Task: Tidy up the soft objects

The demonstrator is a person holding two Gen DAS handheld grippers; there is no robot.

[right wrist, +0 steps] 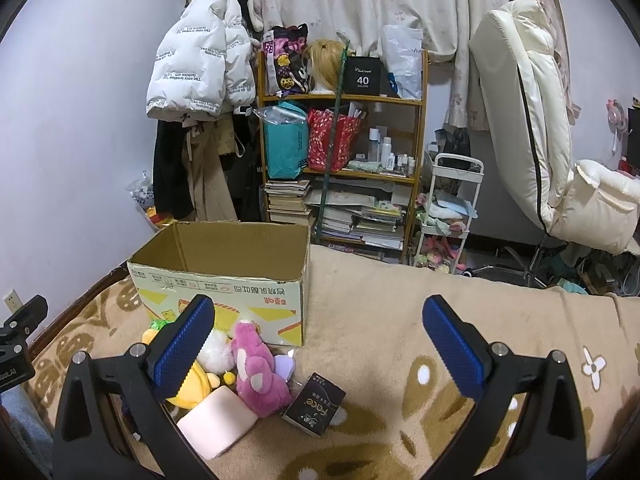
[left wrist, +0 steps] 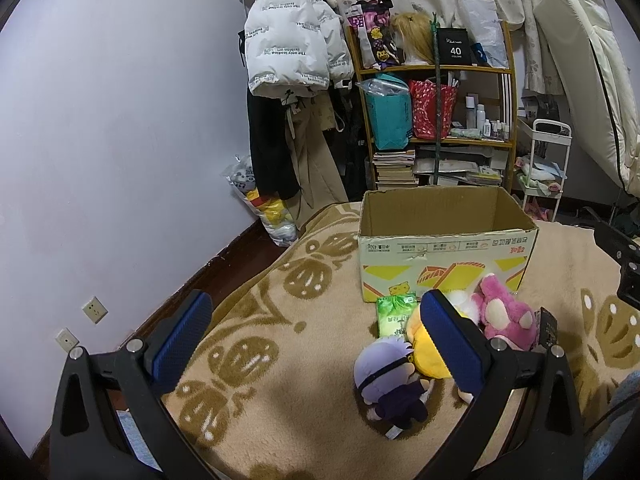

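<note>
An open cardboard box [left wrist: 444,248] [right wrist: 224,276] stands on the beige patterned blanket [left wrist: 280,320] [right wrist: 400,320]. In front of it lies a pile of soft toys: a pink plush [left wrist: 504,316] [right wrist: 260,376], a yellow plush [left wrist: 428,352] [right wrist: 192,388], a lavender-haired doll [left wrist: 388,380], a white fluffy toy [right wrist: 216,352], a green tissue pack [left wrist: 394,314] and a pale pink foam block [right wrist: 218,424]. My left gripper [left wrist: 316,340] hovers open just left of the pile. My right gripper [right wrist: 318,348] is open above the pile's right side, nothing between its fingers.
A dark "Face" packet [right wrist: 316,404] lies beside the pink plush. Behind the bed are a cluttered wooden shelf [left wrist: 436,108] [right wrist: 344,140], hanging coats [left wrist: 288,52] [right wrist: 200,68], a white trolley [right wrist: 448,208] and a cream chair [right wrist: 540,120]. A wall [left wrist: 120,120] runs along the left.
</note>
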